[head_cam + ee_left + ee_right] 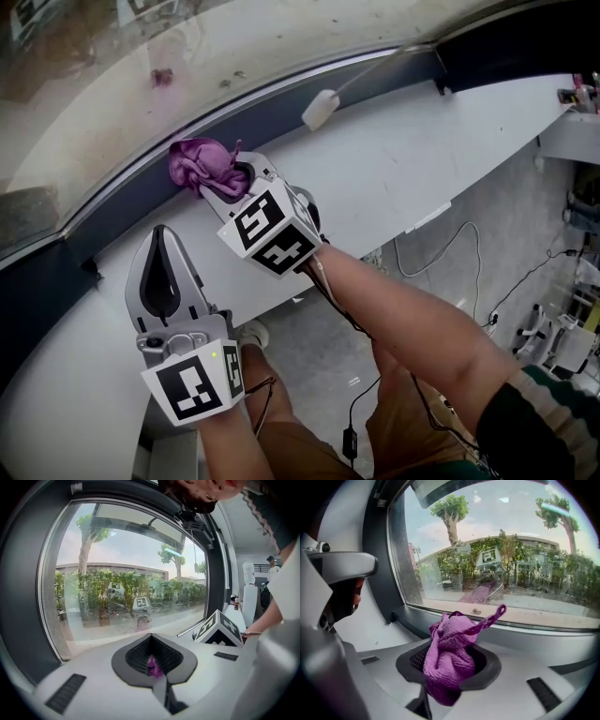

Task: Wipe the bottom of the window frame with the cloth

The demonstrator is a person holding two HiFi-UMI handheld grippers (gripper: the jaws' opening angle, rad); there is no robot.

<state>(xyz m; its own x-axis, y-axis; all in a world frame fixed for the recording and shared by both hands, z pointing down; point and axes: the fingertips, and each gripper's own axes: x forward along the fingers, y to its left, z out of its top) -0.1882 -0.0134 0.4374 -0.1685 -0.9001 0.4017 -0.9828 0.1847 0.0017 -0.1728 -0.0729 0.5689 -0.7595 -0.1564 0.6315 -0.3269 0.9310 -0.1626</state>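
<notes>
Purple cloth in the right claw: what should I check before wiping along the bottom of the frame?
1. Purple knitted cloth held by right claw: ok, jaws shut on it.
2. Cloth touching dark grey bottom window frame: cannot tell.
3. Cloth spread for wiping: not ok, bunched, tail loose.
4. Left claw apart from cloth: ok, over white sill.
5. Left claw empty: cannot tell; shut, purple speck in its gap.
6. Path rightward: not ok, small white block lies beside frame.
</notes>
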